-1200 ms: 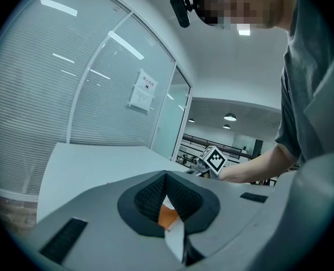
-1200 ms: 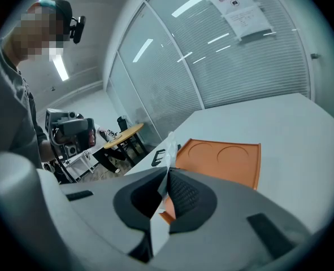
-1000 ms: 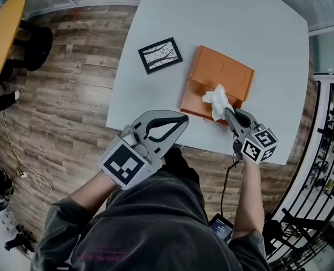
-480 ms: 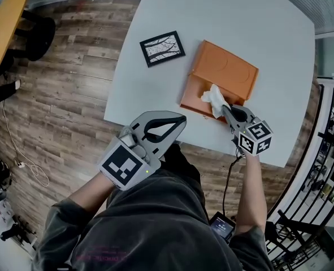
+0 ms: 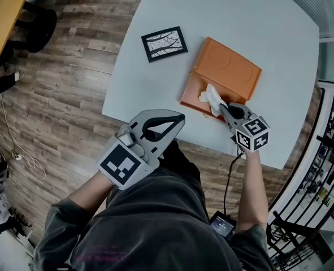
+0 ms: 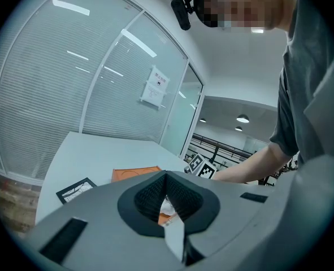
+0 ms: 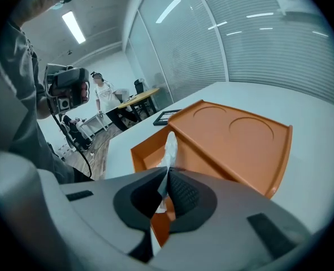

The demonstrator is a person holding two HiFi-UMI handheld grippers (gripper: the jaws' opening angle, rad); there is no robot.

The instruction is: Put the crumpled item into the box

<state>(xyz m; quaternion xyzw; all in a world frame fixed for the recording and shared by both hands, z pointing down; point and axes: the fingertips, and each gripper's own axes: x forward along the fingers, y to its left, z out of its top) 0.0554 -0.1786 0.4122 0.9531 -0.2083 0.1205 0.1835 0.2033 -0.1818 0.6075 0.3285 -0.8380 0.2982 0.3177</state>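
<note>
Placement is being made: crumpled tissue (image 5: 212, 99) is being pinched by the right gripper (image 5: 225, 108) fingers (image 7: 183, 192), with the box (image 5: 229, 72) just beneath them; release is being called for next. Left gripper (image 5: 178, 119) is being held shut, empty.

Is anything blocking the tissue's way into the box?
Nothing visible. The right gripper holds the tissue over the open box; its lid is swung back, clear of the opening.
</note>
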